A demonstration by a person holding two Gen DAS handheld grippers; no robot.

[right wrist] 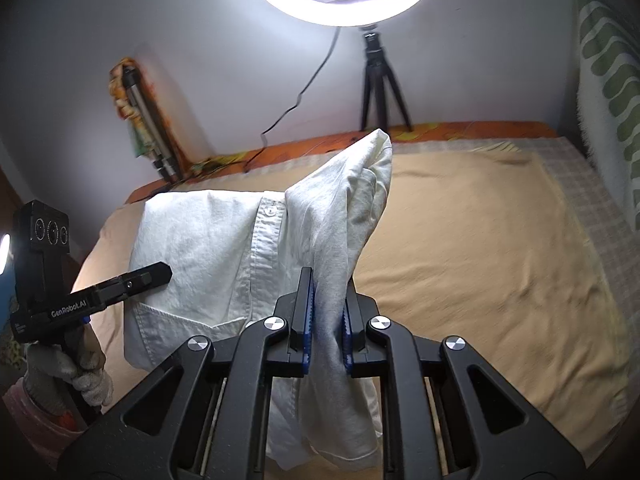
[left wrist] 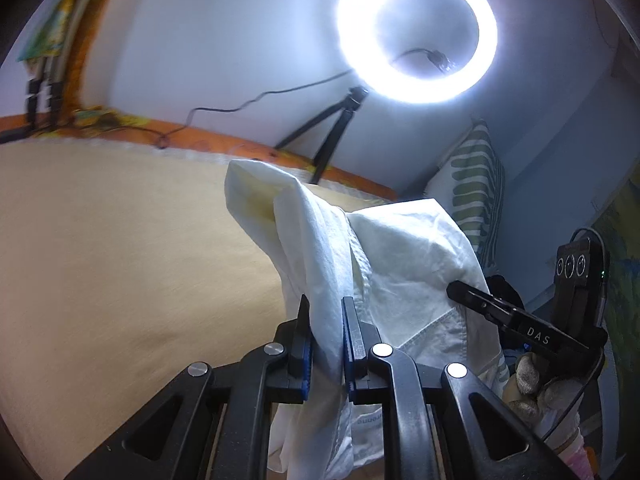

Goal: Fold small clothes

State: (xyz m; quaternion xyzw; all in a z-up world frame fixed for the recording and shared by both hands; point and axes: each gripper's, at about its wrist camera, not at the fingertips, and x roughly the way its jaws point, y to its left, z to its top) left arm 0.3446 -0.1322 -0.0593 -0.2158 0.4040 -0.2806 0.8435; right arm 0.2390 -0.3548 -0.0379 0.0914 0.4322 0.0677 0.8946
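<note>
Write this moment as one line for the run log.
left claw: shut on white cotton button shirt | right claw: shut on shirt | shirt: lifted over tan blanket | fold: not yet done

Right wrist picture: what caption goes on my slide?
Right gripper pinching a white cotton button-up shirt above the tan blanket.
</note>
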